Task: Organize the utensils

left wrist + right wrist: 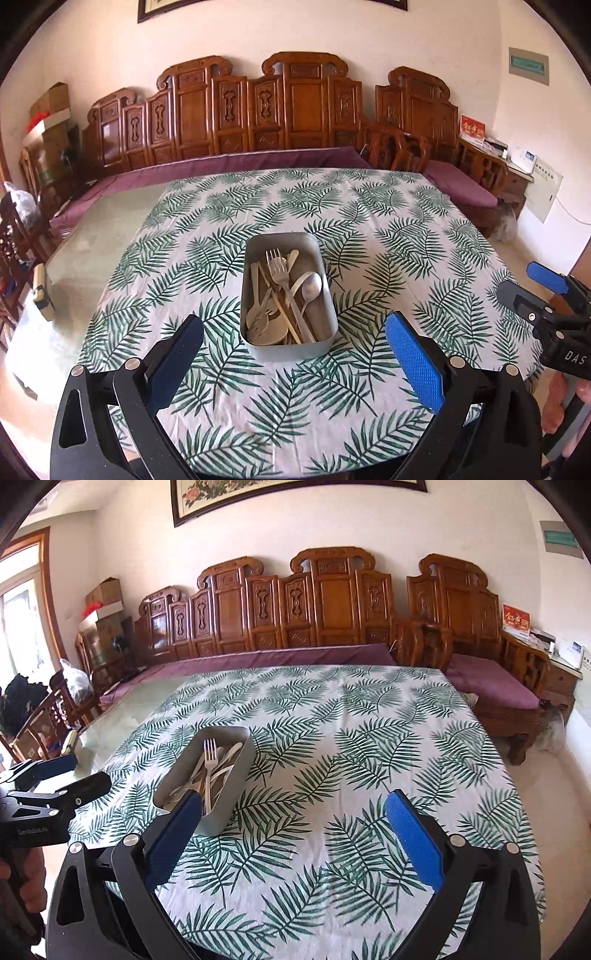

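A grey rectangular box sits on the leaf-print tablecloth, holding a metal fork, a metal spoon and several pale utensils. My left gripper is open and empty, its tips on either side of the box's near end, above it. My right gripper is open and empty over bare cloth; the box lies just past its left finger. The right gripper also shows in the left wrist view, to the box's right. The left gripper shows at the left of the right wrist view.
The cloth covers most of a glass-topped table. A small cream object lies on the bare glass at the left. A carved wooden sofa with purple cushions runs behind the table. Chairs and boxes stand at the left.
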